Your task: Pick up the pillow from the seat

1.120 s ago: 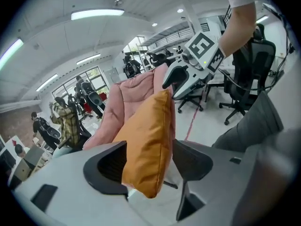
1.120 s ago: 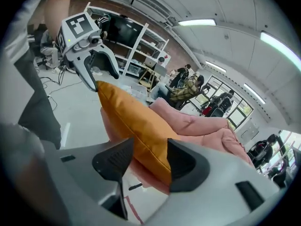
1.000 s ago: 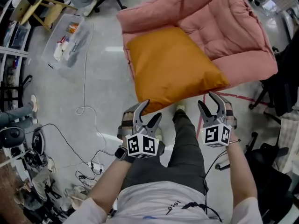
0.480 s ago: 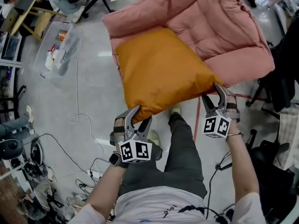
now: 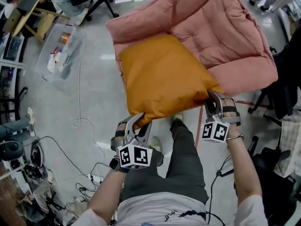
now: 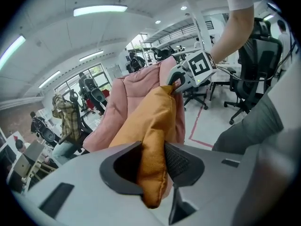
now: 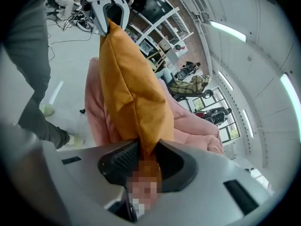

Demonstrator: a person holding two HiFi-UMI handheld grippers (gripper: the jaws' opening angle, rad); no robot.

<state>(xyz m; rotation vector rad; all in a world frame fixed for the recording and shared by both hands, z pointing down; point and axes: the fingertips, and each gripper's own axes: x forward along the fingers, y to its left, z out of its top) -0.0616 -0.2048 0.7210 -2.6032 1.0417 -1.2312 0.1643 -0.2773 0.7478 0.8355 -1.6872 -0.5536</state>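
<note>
Fingers of the left gripper [image 5: 141,120] and right gripper [image 5: 217,99] are closing, each clamping a near corner of the orange square fabric pillow [image 5: 162,74] lying on the pink padded seat [image 5: 225,36].

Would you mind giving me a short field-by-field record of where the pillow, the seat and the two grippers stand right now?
pillow: orange, lying on the seat, near corners towards the person
seat: pink, padded, standing on the floor
left gripper: at the pillow's near left corner, jaws closing, fabric pinched between them
right gripper: at the near right corner, jaws closing, fabric pinched between them
task state: both corners gripped, pillow not yet lifted off the seat
</note>
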